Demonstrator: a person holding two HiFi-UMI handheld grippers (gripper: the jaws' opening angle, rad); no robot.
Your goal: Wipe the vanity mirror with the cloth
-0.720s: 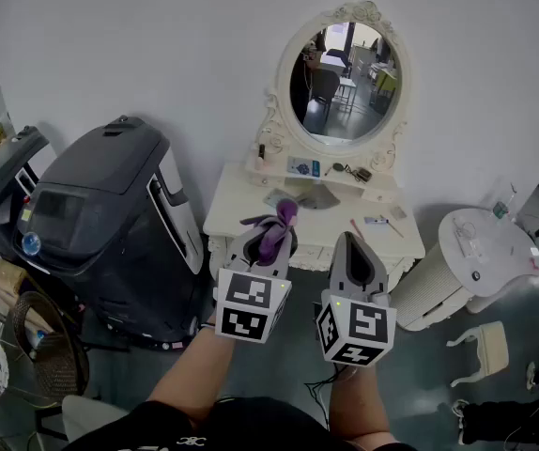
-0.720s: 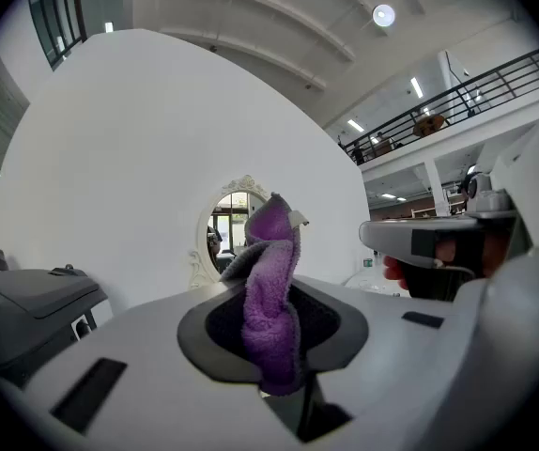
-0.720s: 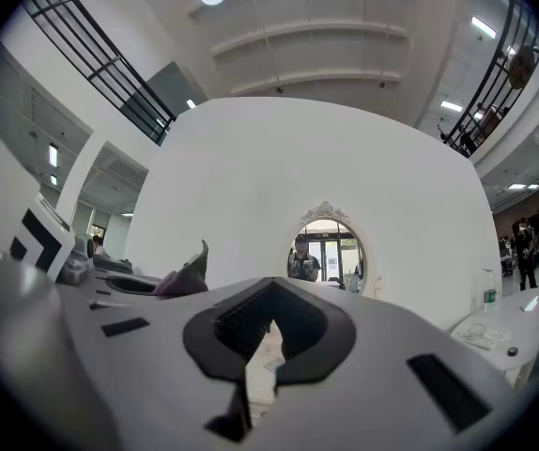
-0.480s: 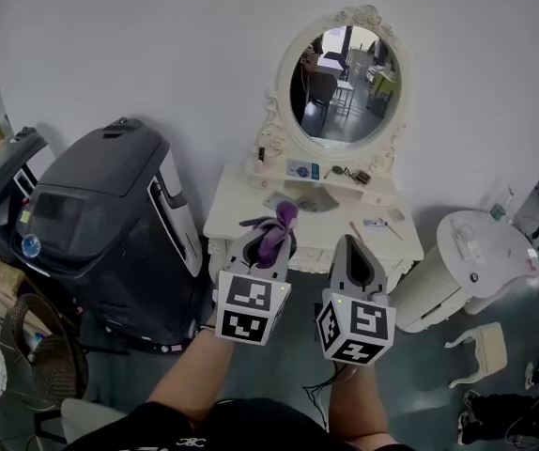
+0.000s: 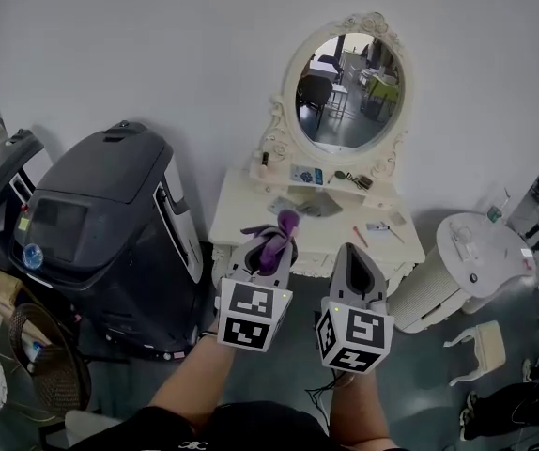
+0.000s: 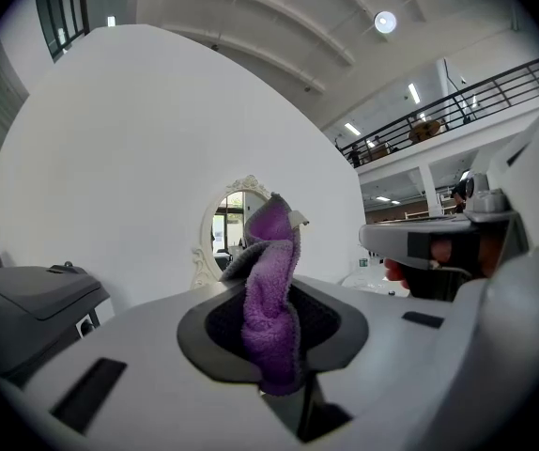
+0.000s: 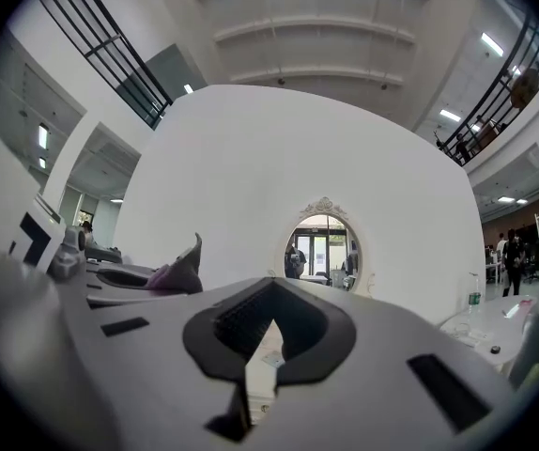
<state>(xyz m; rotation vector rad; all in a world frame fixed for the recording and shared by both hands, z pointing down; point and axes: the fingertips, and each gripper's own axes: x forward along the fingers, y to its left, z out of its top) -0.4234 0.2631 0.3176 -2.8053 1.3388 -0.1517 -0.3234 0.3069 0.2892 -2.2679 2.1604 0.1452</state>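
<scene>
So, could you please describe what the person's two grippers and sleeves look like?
Both the left gripper and right gripper are pale grey tapering shells with dark jaw linings, each carrying a white cube printed with black square markers. The person wears a black top; forearms are uncovered.

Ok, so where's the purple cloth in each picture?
Head view: the purple cloth is just below the middle, poking out of the left gripper.
Left gripper view: right in the centre, pinched between the jaws.
Right gripper view: at the left, with only a bit showing.
Shared landmark: the oval vanity mirror, in sight in all three.
</scene>
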